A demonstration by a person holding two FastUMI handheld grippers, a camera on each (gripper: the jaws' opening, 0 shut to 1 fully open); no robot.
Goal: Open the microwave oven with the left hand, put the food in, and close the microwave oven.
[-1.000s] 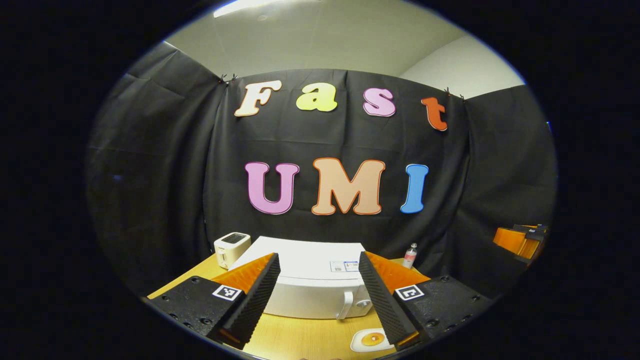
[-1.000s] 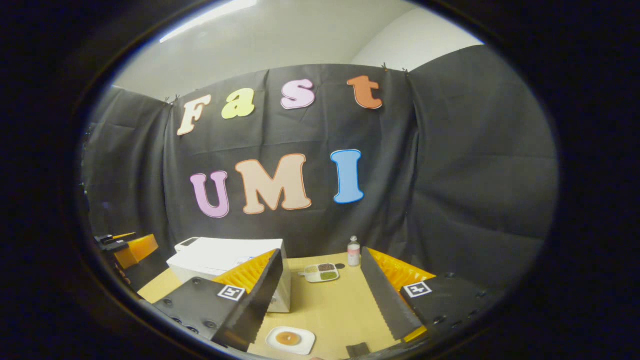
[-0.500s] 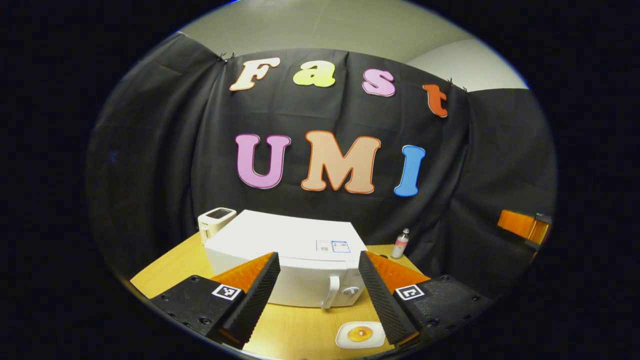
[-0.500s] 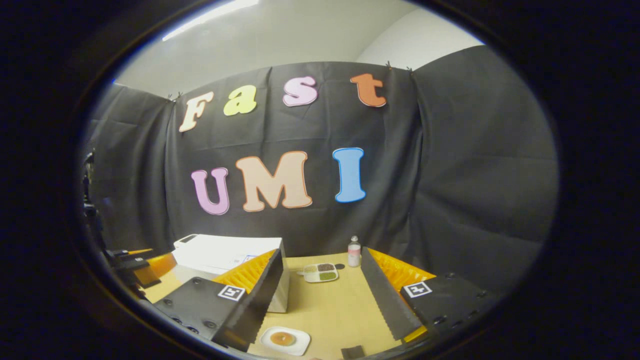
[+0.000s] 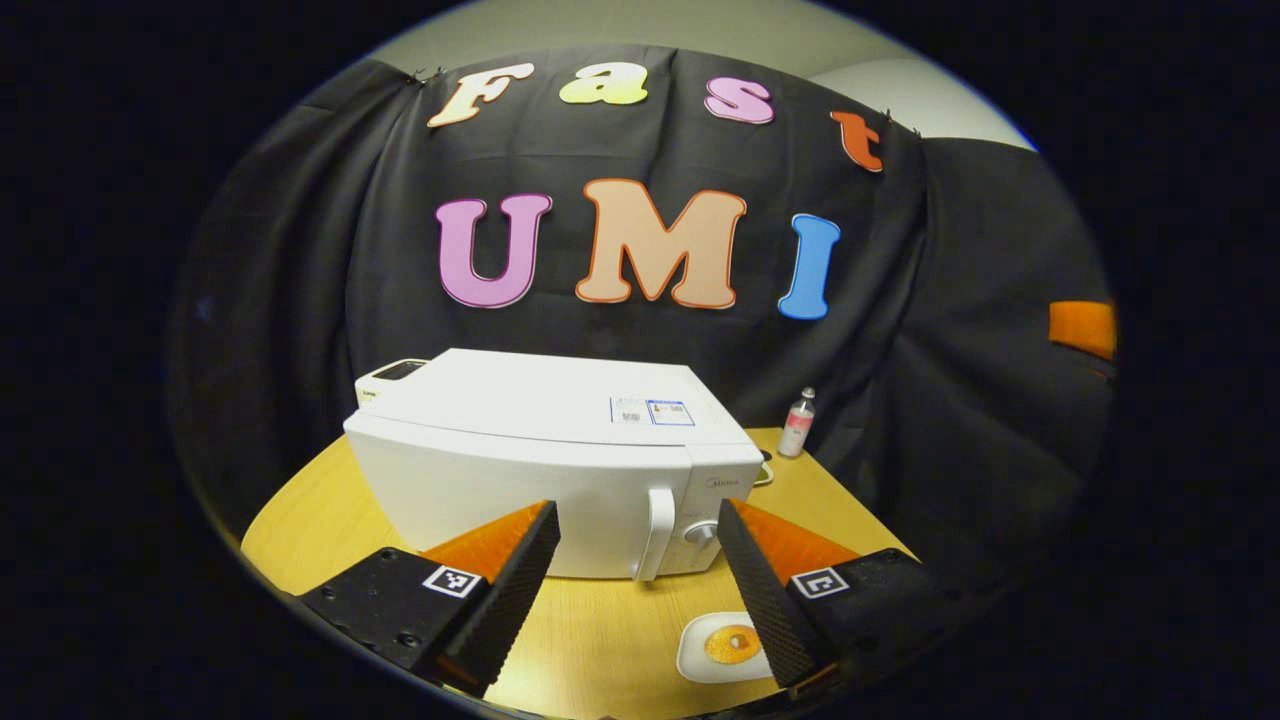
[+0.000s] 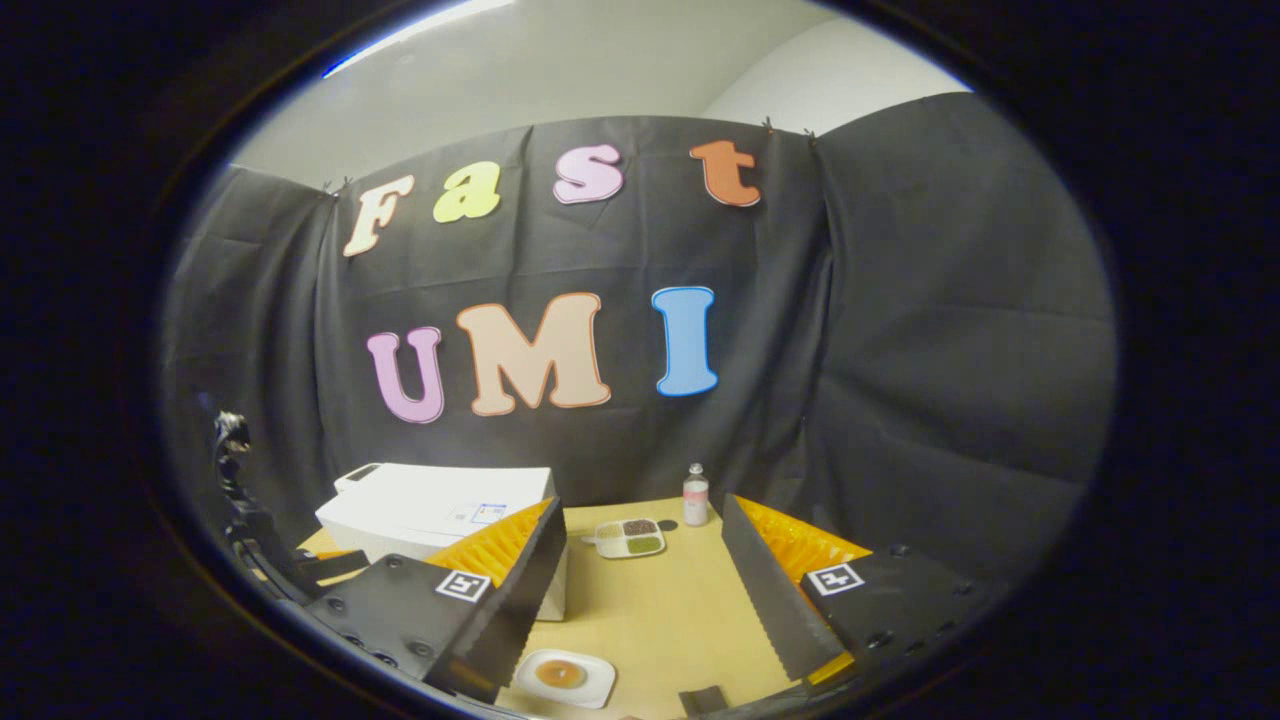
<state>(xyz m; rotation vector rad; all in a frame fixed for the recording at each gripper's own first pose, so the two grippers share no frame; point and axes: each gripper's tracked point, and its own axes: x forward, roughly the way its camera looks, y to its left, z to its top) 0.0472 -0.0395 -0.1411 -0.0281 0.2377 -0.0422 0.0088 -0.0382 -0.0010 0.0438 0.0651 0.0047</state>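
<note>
Since the earlier frames, the microwave oven (image 5: 540, 470) has grown larger and risen toward the middle of the left gripper view, its door shut and its white handle (image 5: 658, 533) seen between the fingers. Stickers are seen on its top and a small logo on its front, none of them legible. The left gripper (image 5: 637, 590) is held level at the bottom of the frame, fingers wide apart and empty. The food plate (image 5: 722, 648) lies on the wooden table (image 5: 310, 500), lower right of the handle. In the right gripper view the right gripper (image 6: 642, 598) is likewise spread and empty, with the plate (image 6: 563, 677) at the bottom centre.
</note>
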